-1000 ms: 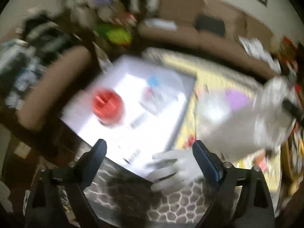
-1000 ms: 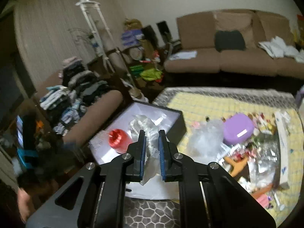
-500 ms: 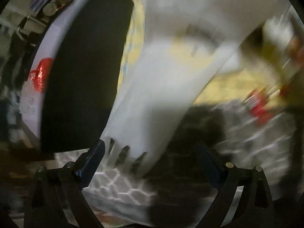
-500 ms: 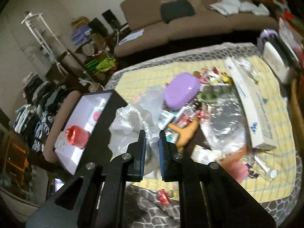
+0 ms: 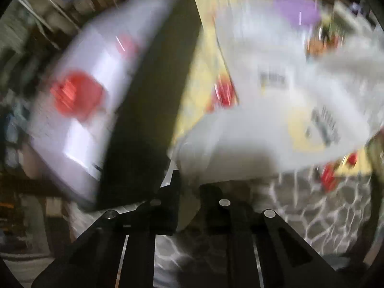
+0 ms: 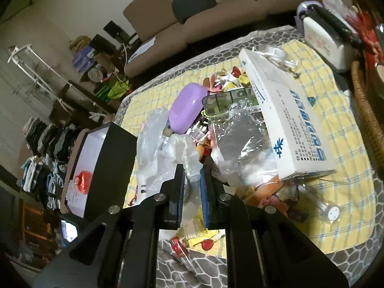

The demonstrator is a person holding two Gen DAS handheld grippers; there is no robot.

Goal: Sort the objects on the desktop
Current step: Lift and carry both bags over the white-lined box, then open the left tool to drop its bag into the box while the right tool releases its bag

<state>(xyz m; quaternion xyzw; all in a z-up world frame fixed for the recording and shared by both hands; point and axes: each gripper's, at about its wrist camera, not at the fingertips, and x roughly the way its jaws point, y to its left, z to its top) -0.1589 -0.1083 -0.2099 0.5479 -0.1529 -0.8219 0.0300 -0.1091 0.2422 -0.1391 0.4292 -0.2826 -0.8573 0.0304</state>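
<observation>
My left gripper (image 5: 190,192) is closing, and its jaws pinch the edge of a white plastic bag (image 5: 264,148) with black print; the view is heavily blurred. The bag spreads up and to the right over the yellow cloth. Left of it stands a black box (image 5: 144,132) with a white inside and a red foil ball (image 5: 76,93) in it. My right gripper (image 6: 192,187) is shut on a crumpled clear plastic bag (image 6: 163,148), held over the pile of small items. The black box (image 6: 112,168) with the red ball (image 6: 82,182) is to its left.
On the yellow checked cloth (image 6: 348,192) lie a purple case (image 6: 187,110), a long white carton (image 6: 288,110), clear wrappers and several small sweets. A wicker basket (image 6: 367,110) and a white appliance (image 6: 324,36) stand at the right. A brown sofa (image 6: 216,16) lies beyond the table.
My left gripper's jaws have gone from wide apart to nearly together on the white plastic as it dropped towards the table. My right gripper swung right and down over the pile, still gripping its bag.
</observation>
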